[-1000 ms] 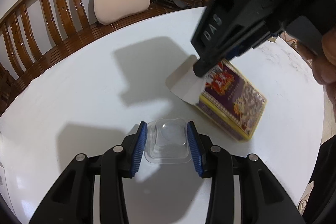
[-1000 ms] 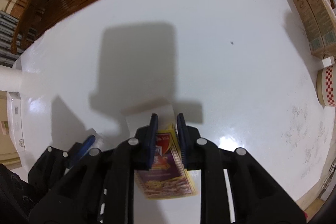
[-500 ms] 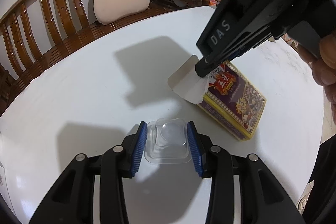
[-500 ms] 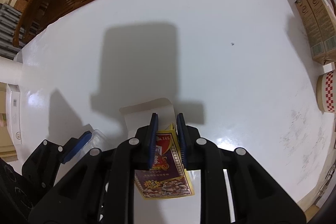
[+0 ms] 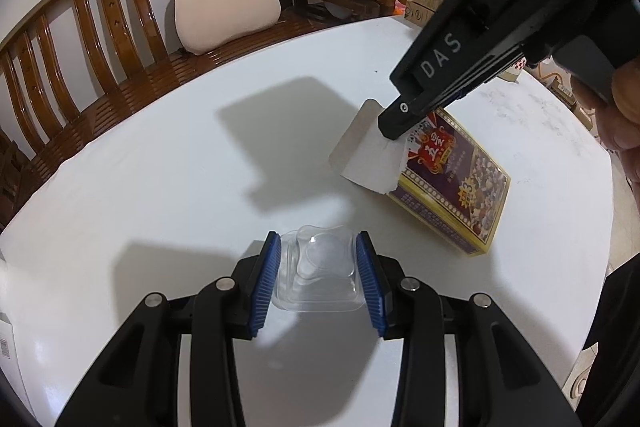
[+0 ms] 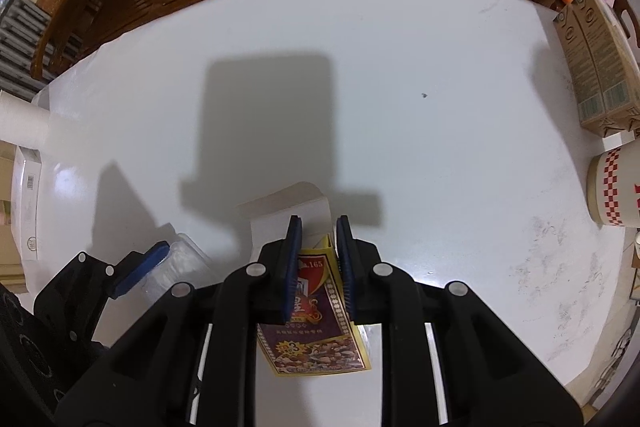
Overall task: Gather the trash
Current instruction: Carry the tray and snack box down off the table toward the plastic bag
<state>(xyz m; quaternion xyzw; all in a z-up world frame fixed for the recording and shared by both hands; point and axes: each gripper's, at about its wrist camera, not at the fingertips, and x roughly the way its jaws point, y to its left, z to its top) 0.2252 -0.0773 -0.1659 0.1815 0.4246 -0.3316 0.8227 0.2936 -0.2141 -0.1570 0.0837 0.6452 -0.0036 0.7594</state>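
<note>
A clear plastic tray sits between the blue pads of my left gripper, which is shut on it above the white table. My right gripper is shut on the open end of a purple and yellow snack box and holds it lifted off the table. In the left wrist view the box hangs tilted from the right gripper's fingertips, its white flap open. The left gripper and tray also show in the right wrist view.
A wooden bench with a beige cushion runs along the table's far side. Two brown cartons and a red-checked paper cup stand at the table's right edge. A paper roll lies at the left.
My right gripper has lifted the snack box up and away from the table. My left gripper has risen slightly with the clear tray still in it.
</note>
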